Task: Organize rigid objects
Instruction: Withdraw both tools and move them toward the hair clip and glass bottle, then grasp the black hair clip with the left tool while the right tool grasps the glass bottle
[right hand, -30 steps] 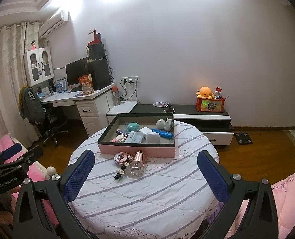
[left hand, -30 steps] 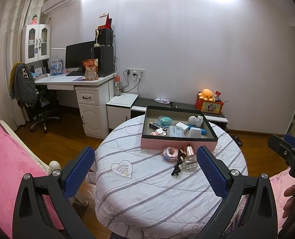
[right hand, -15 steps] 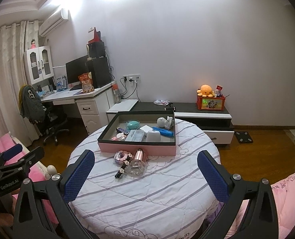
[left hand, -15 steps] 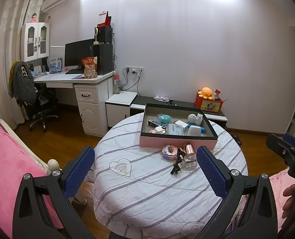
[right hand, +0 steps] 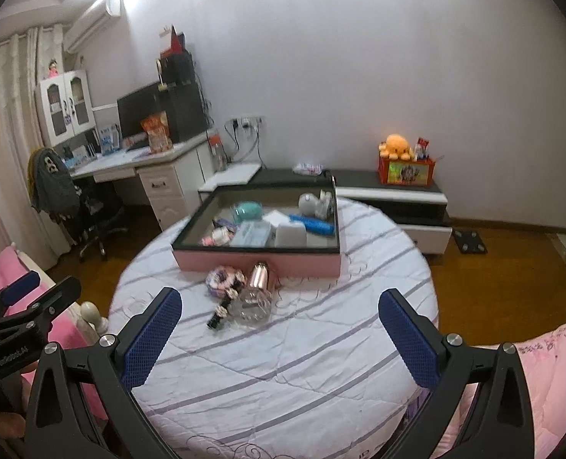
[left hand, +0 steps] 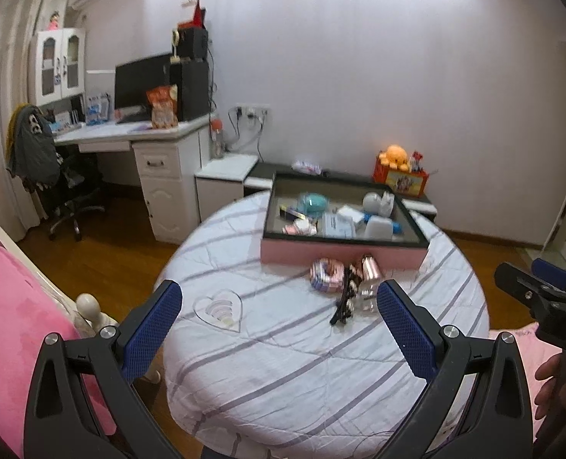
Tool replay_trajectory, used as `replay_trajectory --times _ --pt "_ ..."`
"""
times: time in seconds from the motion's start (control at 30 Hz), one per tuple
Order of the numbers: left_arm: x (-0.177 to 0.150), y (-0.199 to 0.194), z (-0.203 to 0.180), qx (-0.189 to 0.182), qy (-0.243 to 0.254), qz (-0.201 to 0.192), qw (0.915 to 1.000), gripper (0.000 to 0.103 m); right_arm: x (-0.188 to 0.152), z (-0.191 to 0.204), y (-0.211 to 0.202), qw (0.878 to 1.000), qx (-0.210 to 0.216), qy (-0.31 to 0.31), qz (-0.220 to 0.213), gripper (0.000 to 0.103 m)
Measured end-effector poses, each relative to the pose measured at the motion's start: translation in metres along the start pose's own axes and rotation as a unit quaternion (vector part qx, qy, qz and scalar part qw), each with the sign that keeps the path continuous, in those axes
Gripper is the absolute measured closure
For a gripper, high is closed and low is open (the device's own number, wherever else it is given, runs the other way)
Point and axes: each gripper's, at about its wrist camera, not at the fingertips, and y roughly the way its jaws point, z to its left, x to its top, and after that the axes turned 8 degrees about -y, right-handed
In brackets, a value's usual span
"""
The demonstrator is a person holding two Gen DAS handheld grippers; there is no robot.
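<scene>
A pink tray with a dark rim sits at the far side of a round table covered in a striped white cloth. It holds several small items. In front of the tray lie a pink patterned round case, a glass perfume bottle with a rose-gold cap and a black hair clip. My left gripper and right gripper both hang open above the table's near side, well short of these things, holding nothing.
A white desk with a monitor and an office chair stand at the left. A low cabinet with an orange plush runs along the back wall. Pink bedding flanks the table on both sides.
Both views have drawn slightly closer to the table and tilted downward. The objects on the table have not moved, and both grippers stay open.
</scene>
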Motion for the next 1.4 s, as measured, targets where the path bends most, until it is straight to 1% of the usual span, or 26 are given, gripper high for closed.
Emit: replay_trajectory --times 0.17,0.33,0.43,0.5,0.57,0.6,0.7,0.77,0.87,0.9,0.93,1.07,1.13,1.27,1.4 --pt "-0.012 0.045 -0.002 -0.005 0.004 0.040 0.9992 0.000 -0.009 -0.002 0.043 0.999 0.013 0.003 0.041 0.000" --pt "-0.026 0.094 -0.008 -0.009 0.014 0.079 0.9968 0.000 -0.020 -0.002 0.097 0.996 0.030 0.006 0.088 0.000" --pt "-0.033 0.118 -0.012 -0.005 0.024 0.094 0.9953 0.000 -0.023 -0.004 0.123 0.993 0.041 0.010 0.107 0.000" --pt "-0.036 0.129 -0.010 -0.013 0.023 0.104 0.9942 0.000 -0.024 -0.007 0.136 0.992 0.054 0.016 0.114 0.000" --pt "-0.039 0.139 -0.008 -0.020 0.022 0.115 0.9929 0.000 -0.023 -0.011 0.147 0.990 0.065 0.023 0.120 0.002" --pt "-0.041 0.143 -0.008 -0.021 0.026 0.120 0.9922 0.000 -0.023 -0.011 0.154 0.989 0.076 0.023 0.125 0.006" --pt "-0.046 0.151 -0.008 -0.030 0.038 0.127 0.9908 0.000 -0.023 -0.007 0.167 0.986 0.102 0.021 0.133 0.009" --pt "-0.046 0.153 -0.007 -0.035 0.040 0.127 0.9904 0.000 -0.022 -0.004 0.174 0.983 0.118 0.020 0.138 0.012" --pt "-0.045 0.156 -0.006 -0.033 0.045 0.129 0.9900 0.000 -0.024 0.002 0.186 0.979 0.139 0.018 0.146 0.022" --pt "-0.045 0.158 -0.007 -0.032 0.049 0.131 0.9896 0.000 -0.025 0.004 0.191 0.978 0.144 0.017 0.149 0.027" --pt "-0.045 0.160 -0.008 -0.032 0.054 0.132 0.9893 0.000 -0.026 0.007 0.195 0.977 0.147 0.014 0.152 0.030" --pt "-0.047 0.162 -0.015 -0.037 0.073 0.135 0.9875 0.000 -0.025 0.014 0.203 0.976 0.160 -0.002 0.148 0.036" --pt "-0.048 0.164 -0.020 -0.042 0.081 0.137 0.9864 0.000 -0.024 0.012 0.203 0.974 0.177 0.004 0.145 0.048" --pt "-0.048 0.168 -0.028 -0.049 0.088 0.141 0.9848 0.000 -0.027 0.009 0.200 0.974 0.176 0.002 0.143 0.048" --pt "-0.044 0.175 -0.039 -0.057 0.098 0.141 0.9835 0.000 -0.029 -0.005 0.194 0.976 0.166 0.012 0.142 0.048"
